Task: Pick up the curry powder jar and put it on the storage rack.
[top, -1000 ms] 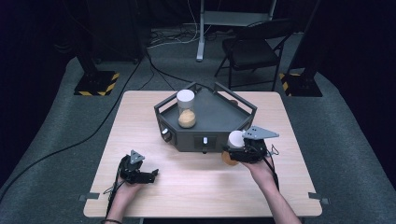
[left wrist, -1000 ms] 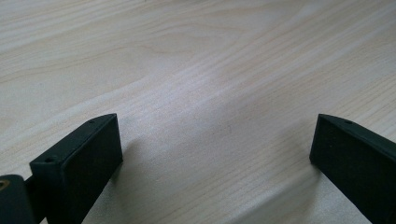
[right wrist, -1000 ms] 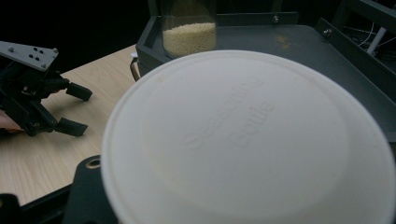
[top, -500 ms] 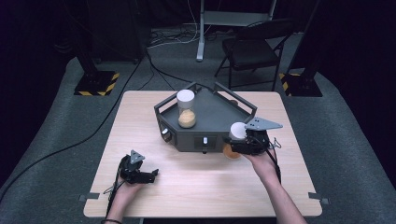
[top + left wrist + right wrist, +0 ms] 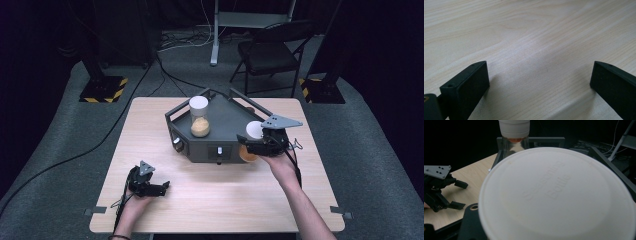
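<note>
A dark grey angular tray [image 5: 226, 119] stands at the middle back of the wooden table [image 5: 225, 190]. Upright on its left part is a clear bottle [image 5: 199, 118] with a white lid and orange contents; the same bottle [image 5: 514, 131] stands far off in the right gripper view. My right gripper [image 5: 250, 143] is shut on a second, tilted bottle [image 5: 253, 130] at the tray's front right corner, held off the table. Its white lid [image 5: 556, 195] faces the right gripper's camera. My left gripper [image 5: 162, 189] rests open on the bare wood at the front left, jaws wide apart [image 5: 539, 82], nothing between them.
A folding chair [image 5: 272, 50] stands behind the table on the grey floor. Two dark stands with yellow-black bases [image 5: 104, 89] flank the back corners. A cable [image 5: 75, 155] runs across the floor at the left. The left gripper [image 5: 439, 187] shows at the left of the right gripper view.
My right gripper has risen with the bottle and shifted slightly toward the tray's front right corner. The left gripper has stayed in place.
</note>
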A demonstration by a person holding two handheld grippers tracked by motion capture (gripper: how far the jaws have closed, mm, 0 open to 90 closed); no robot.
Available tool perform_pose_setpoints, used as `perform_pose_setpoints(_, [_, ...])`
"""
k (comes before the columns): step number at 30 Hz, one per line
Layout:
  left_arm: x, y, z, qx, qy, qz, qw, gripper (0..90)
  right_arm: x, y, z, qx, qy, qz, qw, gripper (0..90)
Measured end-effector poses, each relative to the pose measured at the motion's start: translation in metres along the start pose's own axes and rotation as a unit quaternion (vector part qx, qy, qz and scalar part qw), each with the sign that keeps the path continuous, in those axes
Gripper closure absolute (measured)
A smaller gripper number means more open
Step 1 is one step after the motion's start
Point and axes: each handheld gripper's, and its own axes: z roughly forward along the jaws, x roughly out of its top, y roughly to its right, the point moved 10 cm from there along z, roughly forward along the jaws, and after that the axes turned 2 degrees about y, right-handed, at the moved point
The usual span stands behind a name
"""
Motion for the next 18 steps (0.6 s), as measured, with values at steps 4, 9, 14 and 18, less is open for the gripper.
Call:
perform_pose_setpoints(4, [0.0,0.0,0.0,0.0,0.0,0.0,1.0,2.0,0.007,0.002,0.001,-0.003,0.0,-0.003,1.0,34.2])
perform_pose_setpoints(9, [0.0,0.0,0.0,0.0,0.0,0.0,1.0,2.0,0.016,0.006,0.002,-0.008,0.005,0.001,1.0,34.2])
perform_pose_setpoints(14, [0.0,0.0,0.0,0.0,0.0,0.0,1.0,2.0,0.021,0.01,0.004,-0.015,0.008,0.005,0.9999,34.2])
perform_pose_setpoints(18, [0.0,0.0,0.0,-0.001,0.0,0.0,1.0,2.0,0.025,0.013,0.007,-0.021,0.008,0.006,0.9997,34.2])
